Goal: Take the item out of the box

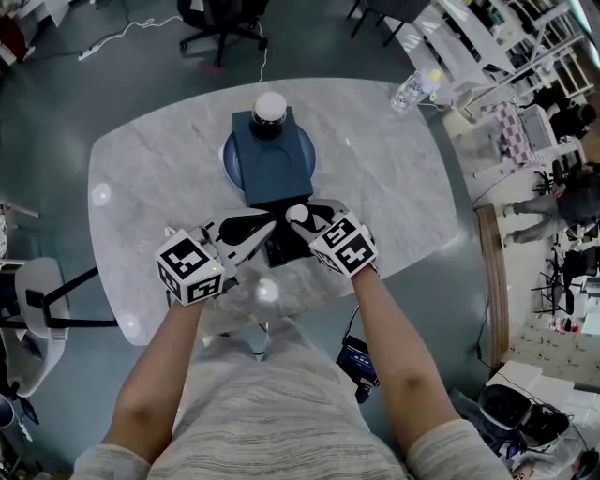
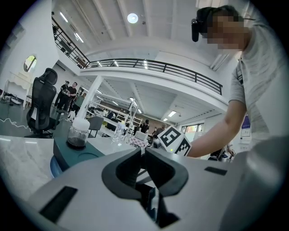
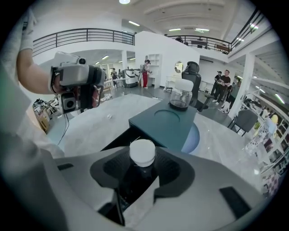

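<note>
**A:** Where was the bottle (image 3: 142, 153)?

**B:** It stood upright inside the black box (image 1: 284, 251), at the near edge of the marble table (image 1: 150, 197); its white cap (image 1: 297, 214) rose above the rim; the dark body sat down in the box.

**A:** And the right gripper (image 1: 298, 221)?

**B:** It was at the near right of the box, tilted downward; its jaws stood fairly wide, one on each side of the bottle just below the cap. In its own view the ribbed pads (image 3: 168, 168) lay against the dark body, so it was pinching the bottle.

**A:** The left gripper (image 1: 265, 226)?

**B:** It was level, on the left of the box, pointing right; its jaws were pressed almost together, with only a thin dark edge between them. In the head view the tips met the box's left wall, so it looked to be nipping that wall; what filled the gap was hard to make out.

**A:** What else was on the table?

**B:** Just beyond the box a teal slab (image 1: 272, 164) lay on a blue plate (image 1: 226, 157); a glass jar (image 1: 269, 111) with a white lid and dark contents stood on the slab's far end; a clear plastic container (image 1: 411, 91) lay near the far right edge. An office chair (image 1: 220, 23) stood on the floor beyond the table.
</note>
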Demonstrator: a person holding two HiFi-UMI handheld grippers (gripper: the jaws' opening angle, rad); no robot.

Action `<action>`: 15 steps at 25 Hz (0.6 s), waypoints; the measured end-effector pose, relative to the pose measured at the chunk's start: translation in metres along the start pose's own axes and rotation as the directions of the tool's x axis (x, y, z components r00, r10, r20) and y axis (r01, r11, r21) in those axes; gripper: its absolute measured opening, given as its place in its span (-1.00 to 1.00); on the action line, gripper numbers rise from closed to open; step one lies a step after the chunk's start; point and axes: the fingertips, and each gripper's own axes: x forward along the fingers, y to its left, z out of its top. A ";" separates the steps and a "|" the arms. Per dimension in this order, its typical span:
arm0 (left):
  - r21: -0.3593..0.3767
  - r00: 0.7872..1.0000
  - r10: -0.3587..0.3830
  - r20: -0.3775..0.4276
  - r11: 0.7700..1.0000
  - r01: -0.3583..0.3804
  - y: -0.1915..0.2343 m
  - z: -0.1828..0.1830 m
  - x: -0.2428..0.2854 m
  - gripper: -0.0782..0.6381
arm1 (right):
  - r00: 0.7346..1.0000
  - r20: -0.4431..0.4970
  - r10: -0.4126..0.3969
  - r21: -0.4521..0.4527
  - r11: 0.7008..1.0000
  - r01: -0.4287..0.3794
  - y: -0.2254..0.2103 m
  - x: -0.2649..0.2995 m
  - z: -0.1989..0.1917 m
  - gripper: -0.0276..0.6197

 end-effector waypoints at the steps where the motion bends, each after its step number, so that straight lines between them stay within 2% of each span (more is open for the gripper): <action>1: 0.003 1.000 -0.004 0.002 1.000 0.004 -0.002 0.002 0.001 -0.72 | 1.000 0.009 -0.005 0.004 1.000 0.005 0.000 -0.005 0.002 -0.34; 15: 0.038 0.998 -0.065 0.010 0.997 0.064 -0.018 0.017 0.000 -0.72 | 0.983 0.173 -0.065 0.069 0.996 0.053 0.016 -0.064 0.032 -0.35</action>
